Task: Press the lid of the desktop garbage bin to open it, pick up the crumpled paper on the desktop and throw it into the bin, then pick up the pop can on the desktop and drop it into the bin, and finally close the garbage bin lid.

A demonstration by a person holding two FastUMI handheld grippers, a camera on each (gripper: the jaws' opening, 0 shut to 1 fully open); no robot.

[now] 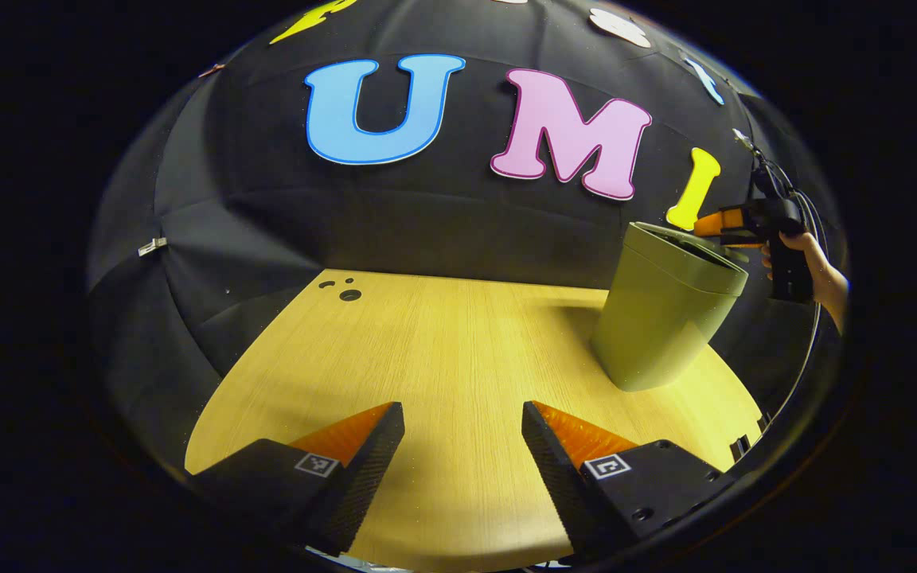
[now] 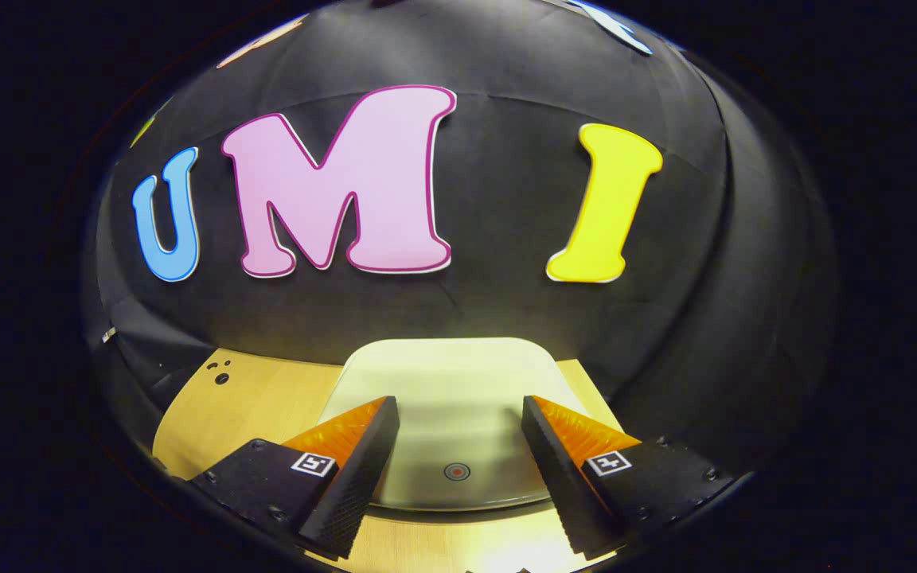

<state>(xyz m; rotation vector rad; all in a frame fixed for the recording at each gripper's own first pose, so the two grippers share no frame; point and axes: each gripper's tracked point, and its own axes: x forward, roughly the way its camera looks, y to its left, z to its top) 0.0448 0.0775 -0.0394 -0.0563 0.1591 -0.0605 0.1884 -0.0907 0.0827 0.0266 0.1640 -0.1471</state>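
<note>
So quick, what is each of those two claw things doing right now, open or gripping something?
Left gripper: open, holding nothing, above the table.
Right gripper: open, holding nothing, over the bin lid.

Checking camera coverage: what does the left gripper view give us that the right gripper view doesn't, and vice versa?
Left gripper view: the garbage bin from the side, its whole body standing on the table, with the right gripper and the hand holding it at the bin's top.

Right gripper view: the bin's lid from above, with a small round mark near its front edge.

Shared: the bin, the wooden table with dark holes at its far left corner, and open fingers at the bottom.
</note>
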